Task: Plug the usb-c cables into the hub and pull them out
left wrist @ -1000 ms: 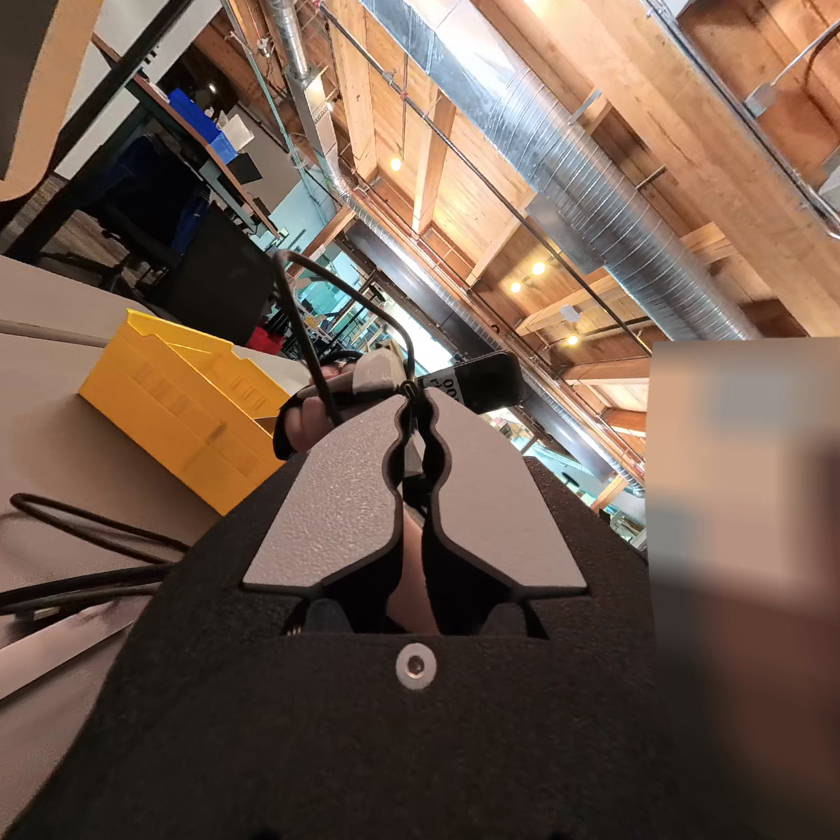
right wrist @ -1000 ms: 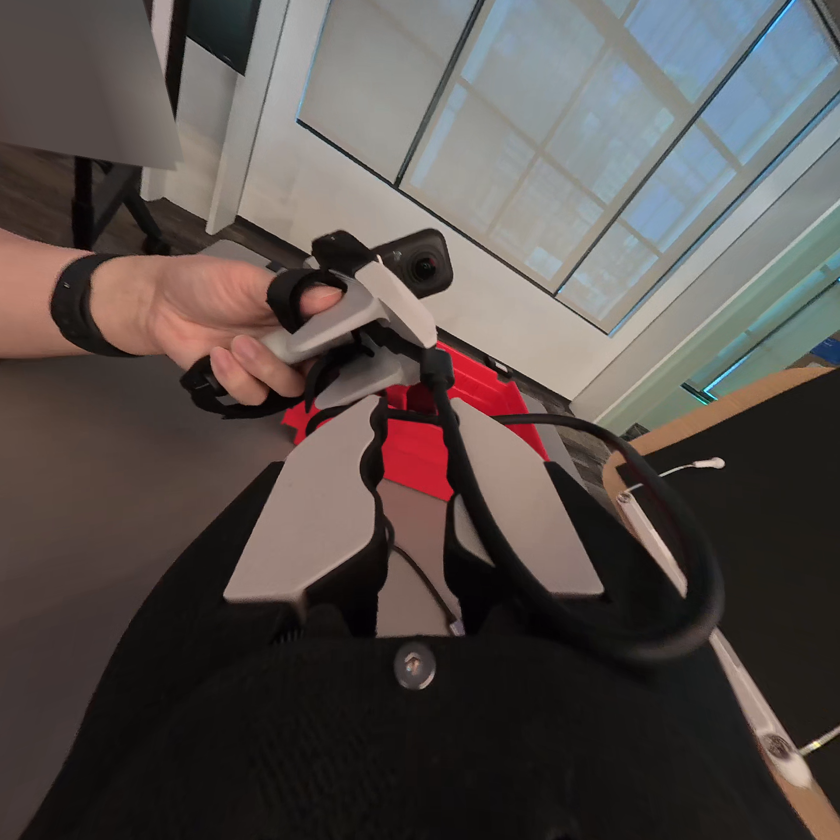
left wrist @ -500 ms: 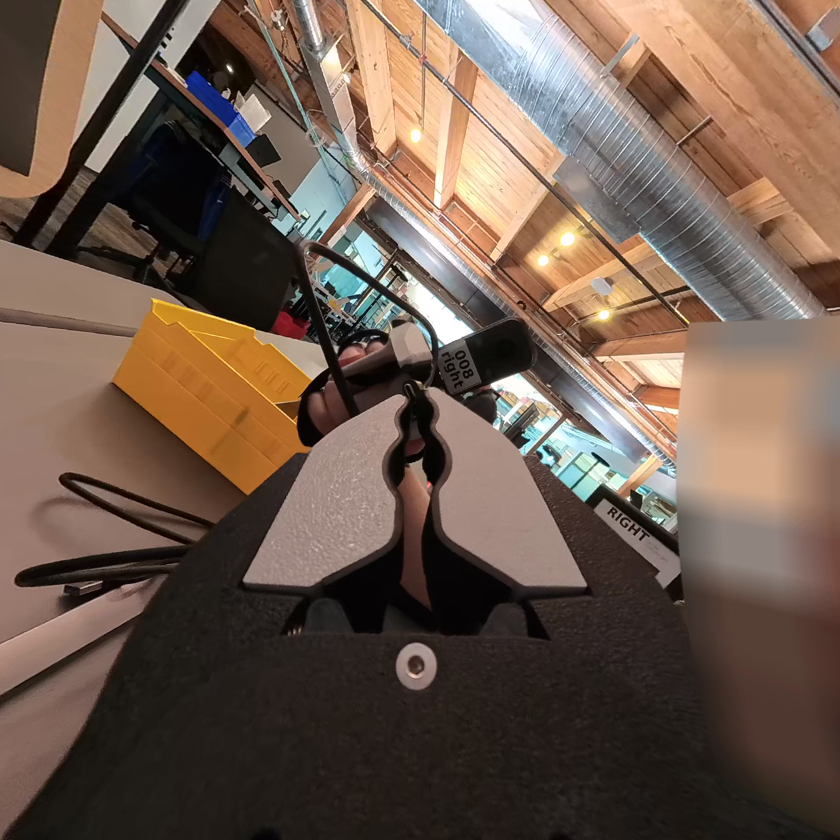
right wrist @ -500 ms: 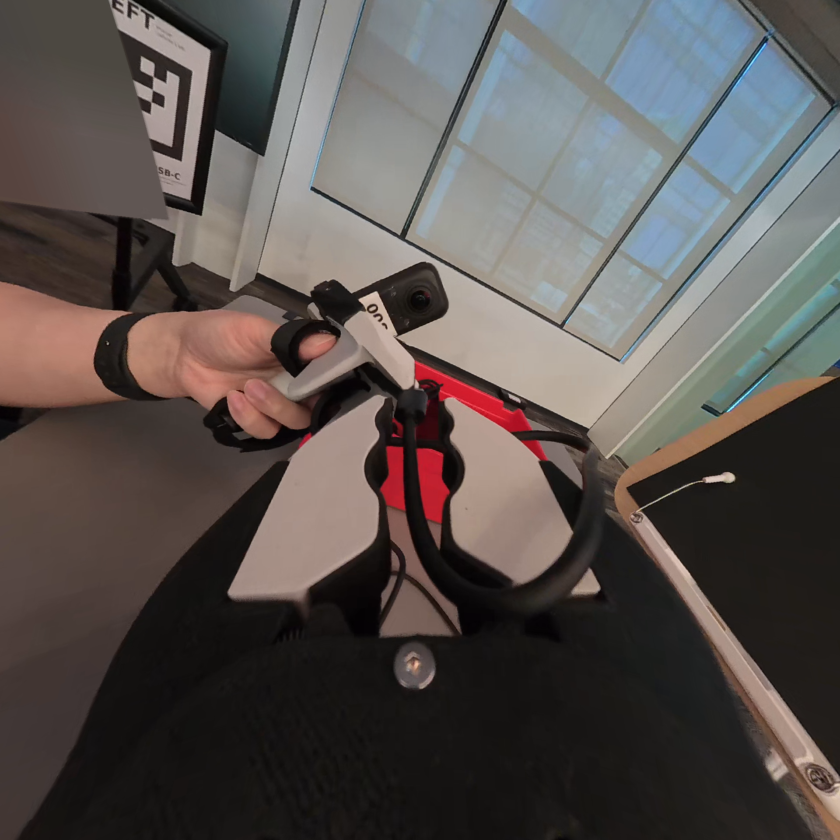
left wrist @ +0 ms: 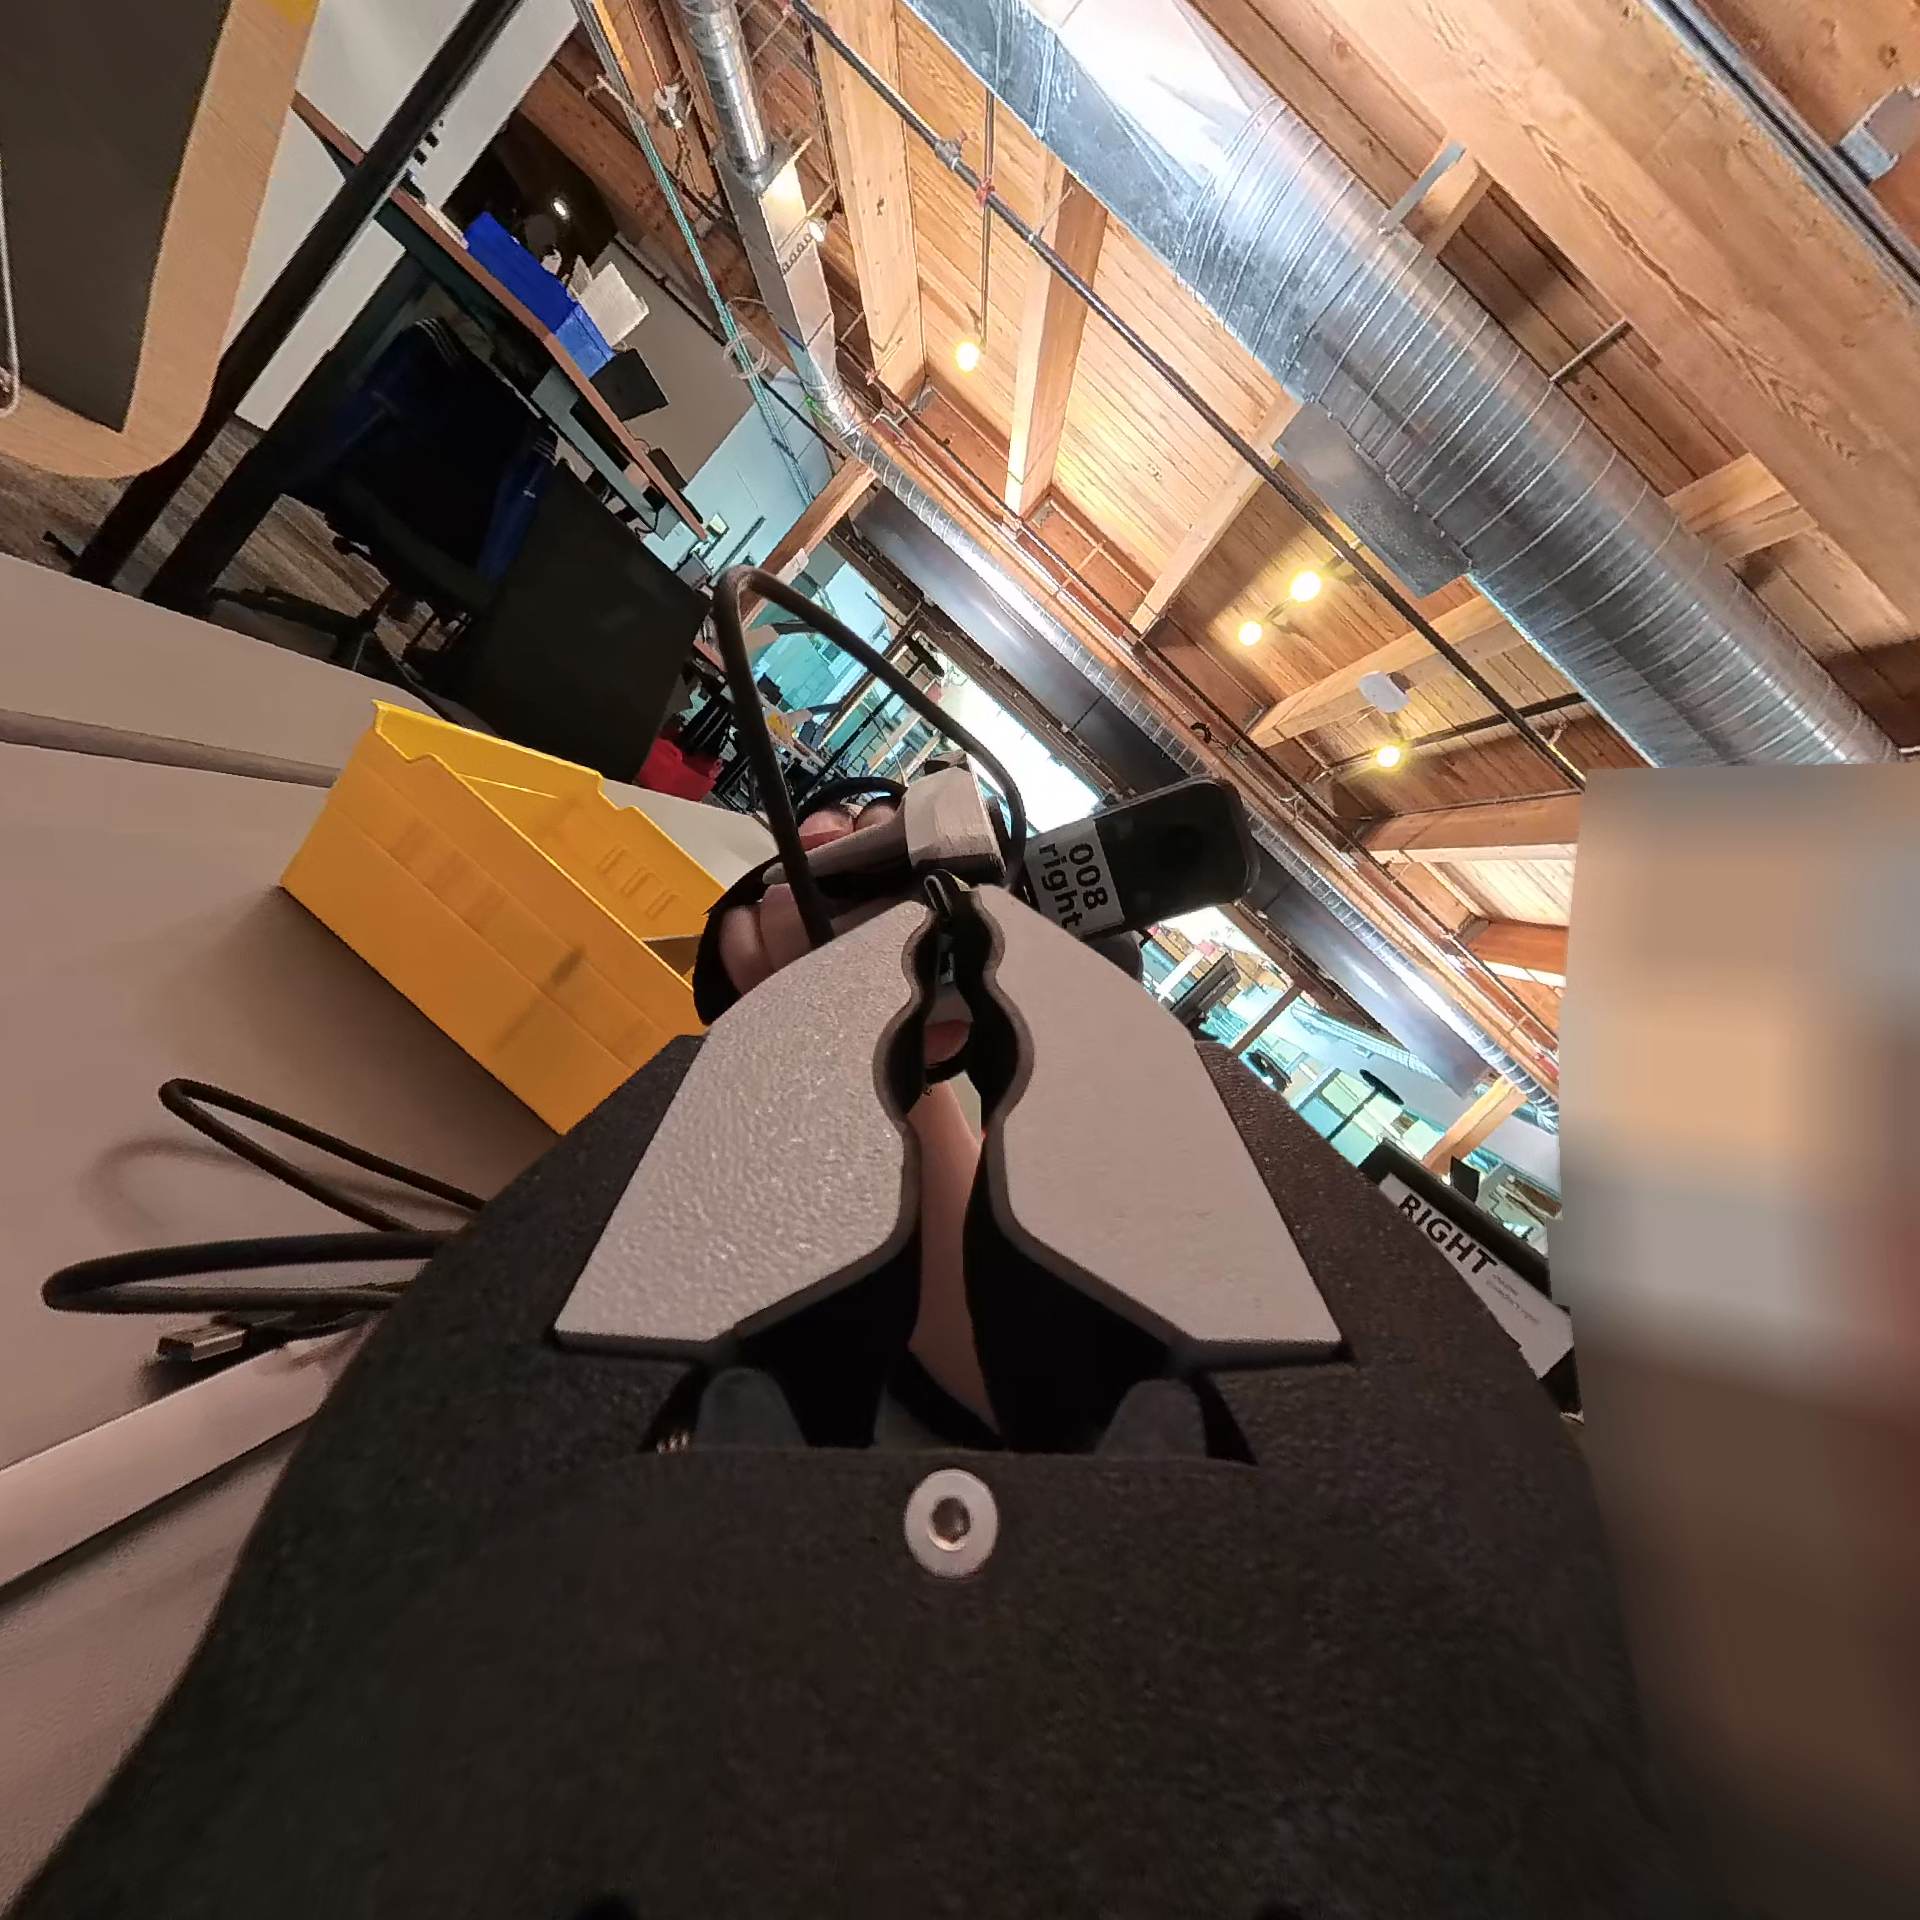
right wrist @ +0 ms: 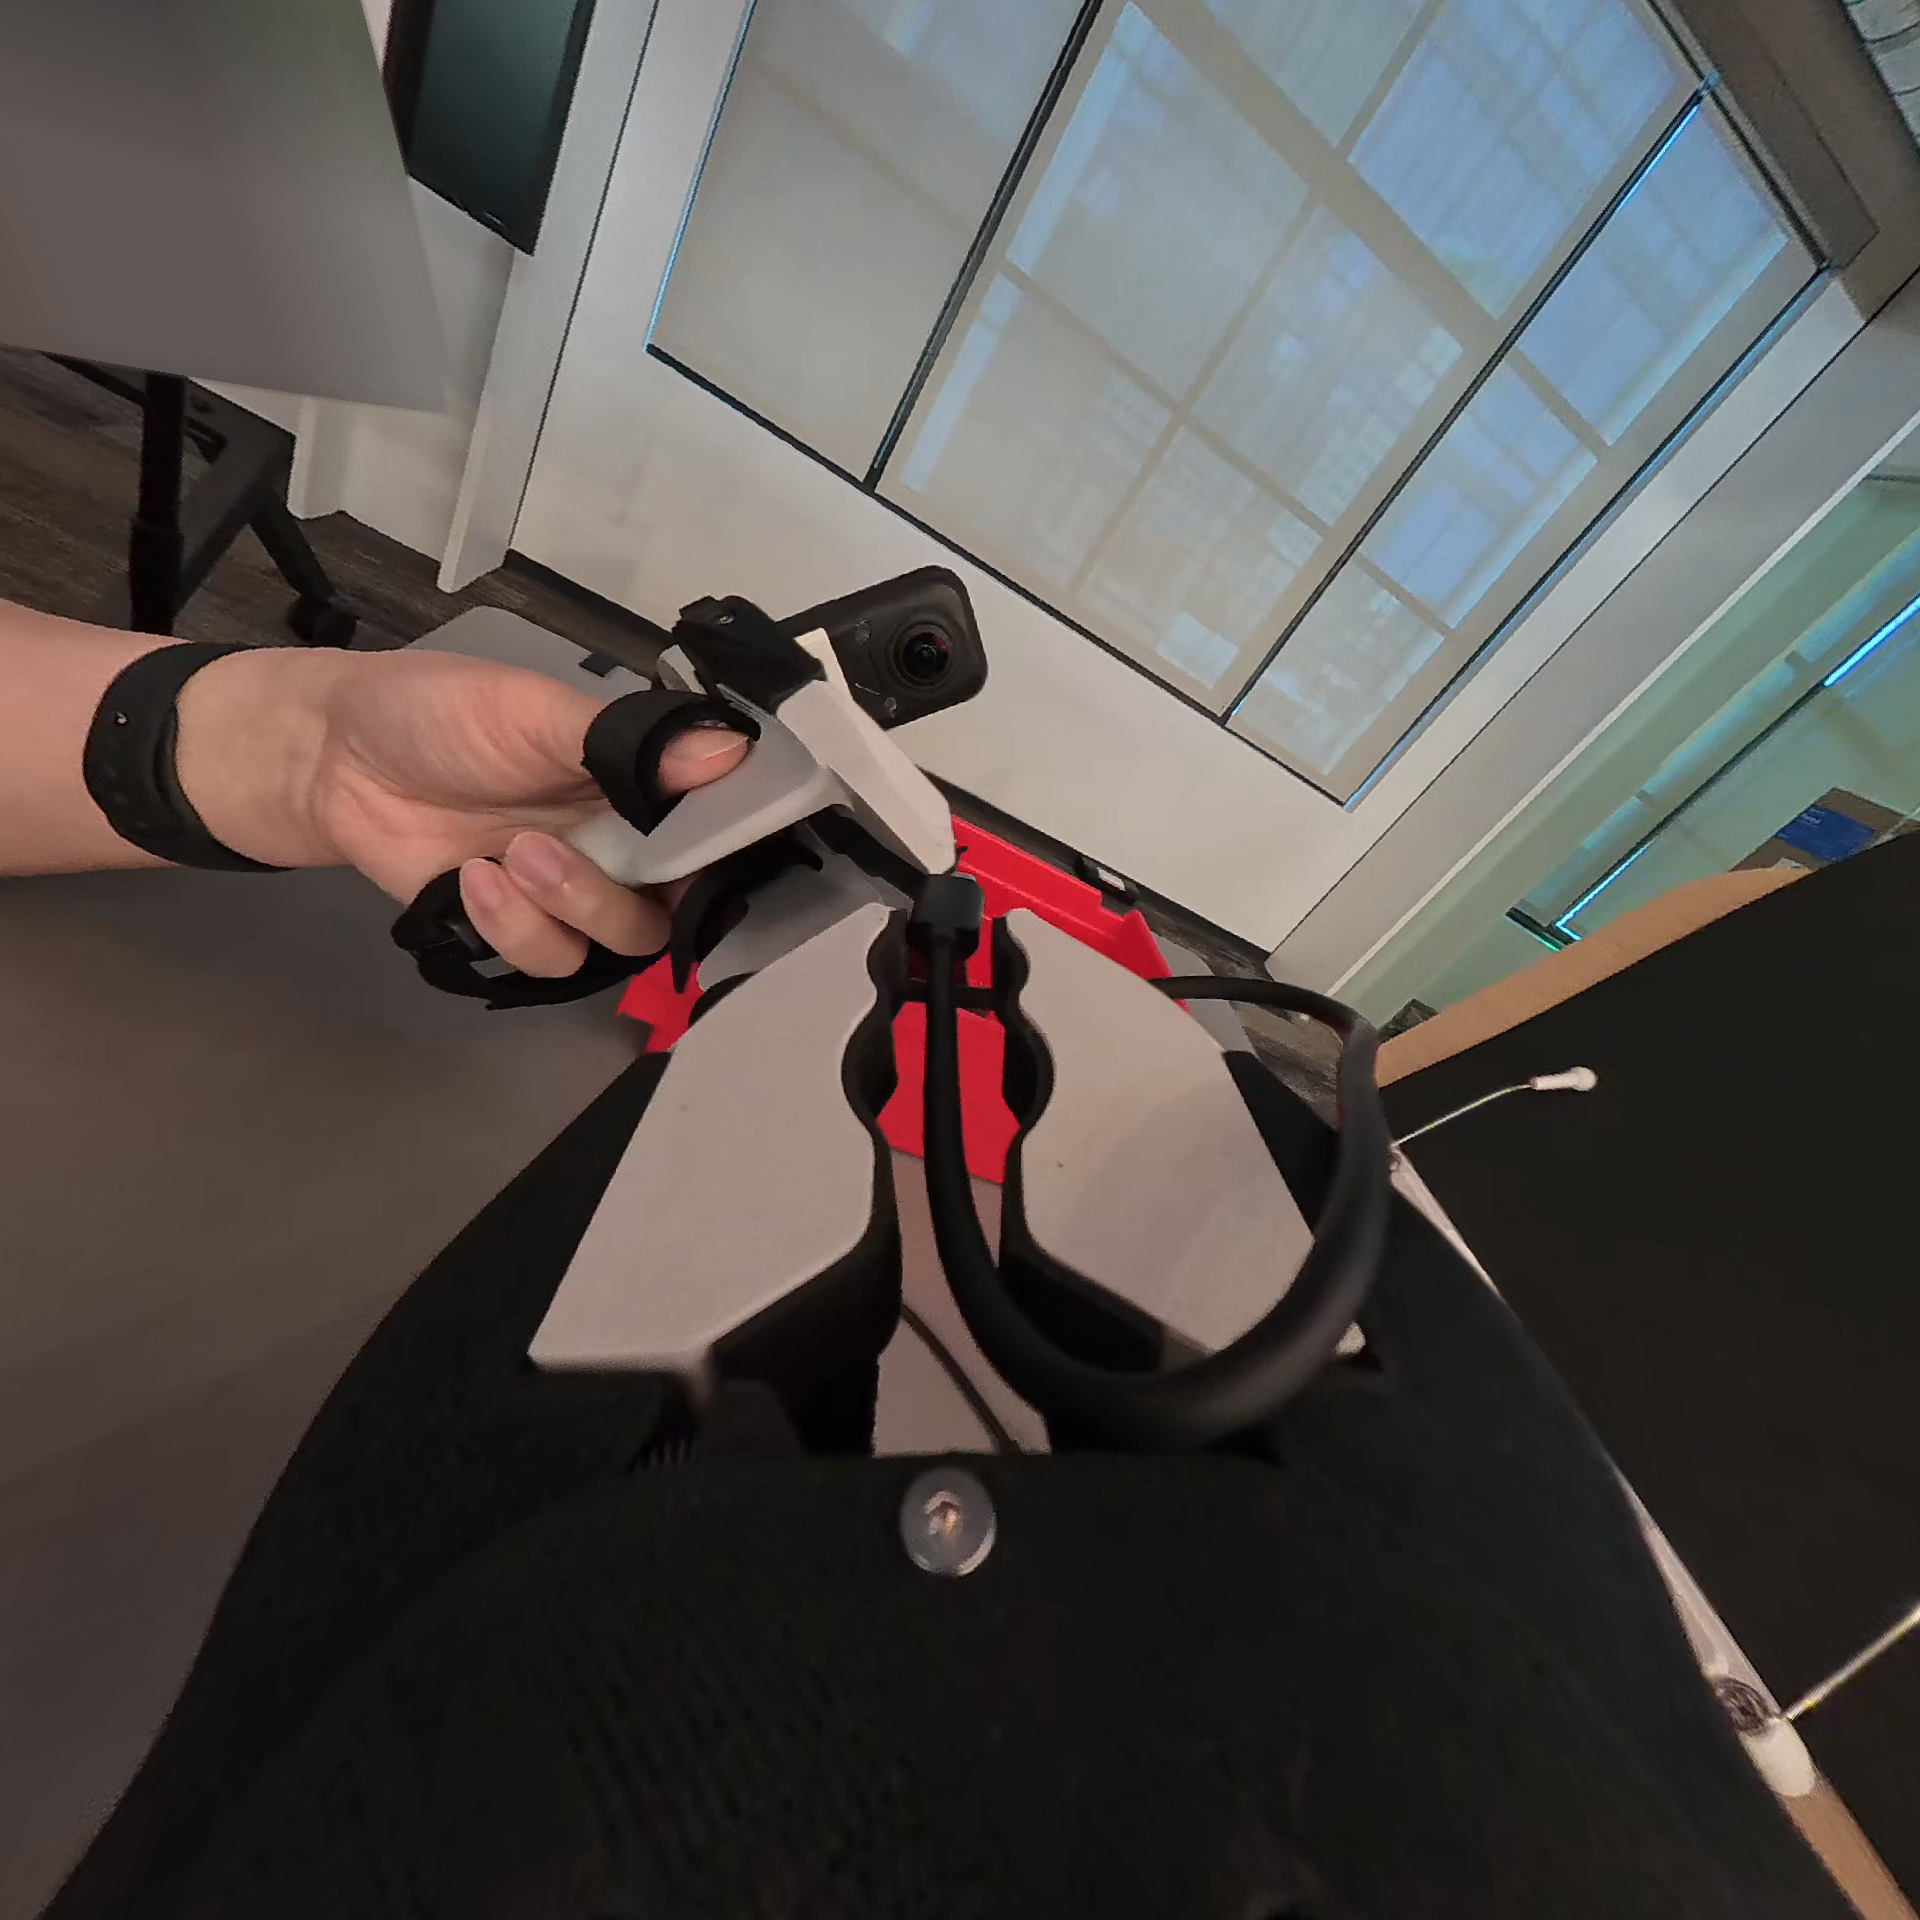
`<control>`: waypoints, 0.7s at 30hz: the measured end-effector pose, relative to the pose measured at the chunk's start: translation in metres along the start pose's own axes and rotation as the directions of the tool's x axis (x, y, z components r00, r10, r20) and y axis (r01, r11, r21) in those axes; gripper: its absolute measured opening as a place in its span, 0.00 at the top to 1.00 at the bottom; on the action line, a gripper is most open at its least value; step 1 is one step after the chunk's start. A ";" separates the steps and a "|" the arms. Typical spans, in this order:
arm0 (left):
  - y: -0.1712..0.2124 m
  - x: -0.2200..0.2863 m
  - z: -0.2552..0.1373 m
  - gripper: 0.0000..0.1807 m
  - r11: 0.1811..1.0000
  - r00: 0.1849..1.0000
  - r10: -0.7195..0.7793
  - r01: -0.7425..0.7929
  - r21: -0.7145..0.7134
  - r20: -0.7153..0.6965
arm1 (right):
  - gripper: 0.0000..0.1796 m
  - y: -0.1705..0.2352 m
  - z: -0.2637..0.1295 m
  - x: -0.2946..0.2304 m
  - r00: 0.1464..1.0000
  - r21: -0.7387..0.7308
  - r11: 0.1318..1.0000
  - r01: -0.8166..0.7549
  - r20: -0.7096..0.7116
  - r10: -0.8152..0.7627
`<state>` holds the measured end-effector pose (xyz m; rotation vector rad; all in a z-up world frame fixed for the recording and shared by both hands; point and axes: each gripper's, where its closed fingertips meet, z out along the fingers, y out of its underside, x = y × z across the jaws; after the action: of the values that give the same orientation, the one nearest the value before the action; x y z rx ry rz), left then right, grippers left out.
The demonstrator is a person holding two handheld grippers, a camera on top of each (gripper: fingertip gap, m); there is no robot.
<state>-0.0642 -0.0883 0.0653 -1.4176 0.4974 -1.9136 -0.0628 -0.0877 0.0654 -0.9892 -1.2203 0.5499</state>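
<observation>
In the right wrist view my right gripper (right wrist: 943, 914) is shut on the plug of a black usb-c cable (right wrist: 1340, 1195). The cable runs back between the fingers and loops off to the right. The plug tip touches the tips of the left gripper (right wrist: 930, 857), which a hand (right wrist: 416, 758) holds. In the left wrist view my left gripper (left wrist: 951, 920) is shut on a thin dark piece, apparently the hub (left wrist: 938, 896), mostly hidden. Just beyond it are the right gripper's fingers (left wrist: 935, 831) and camera (left wrist: 1153, 852). The cable (left wrist: 758, 727) arcs above them.
A yellow bin (left wrist: 499, 935) stands on the grey table (left wrist: 135, 935) at the left. A second black cable (left wrist: 260, 1247) with a flat plug (left wrist: 203, 1340) lies in front of it. A red bin (right wrist: 1049, 904) sits behind the grippers. A black board (right wrist: 1662, 1247) stands at the right. Only a small space, under 4 cm, lies between the two pairs of fingers.
The two grippers have drawn together, tip to tip. The cable, earlier draped over the right finger, now runs between the right fingers, and its plug meets the left gripper's tips.
</observation>
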 end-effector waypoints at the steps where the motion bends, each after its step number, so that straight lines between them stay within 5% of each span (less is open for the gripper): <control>1: 0.000 -0.001 0.000 0.99 1.000 1.000 -0.001 0.001 0.004 0.003 | 0.91 0.001 0.000 0.000 1.000 -0.006 1.000 0.010 -0.006 -0.010; 21: -0.001 -0.004 -0.002 0.99 0.999 1.000 -0.017 0.016 0.050 0.014 | 0.92 0.003 0.006 0.001 0.996 -0.016 0.999 0.052 -0.069 -0.053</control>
<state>-0.0661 -0.0848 0.0624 -1.4065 0.4294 -1.9147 -0.0677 -0.0833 0.0635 -0.9783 -1.1865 0.4627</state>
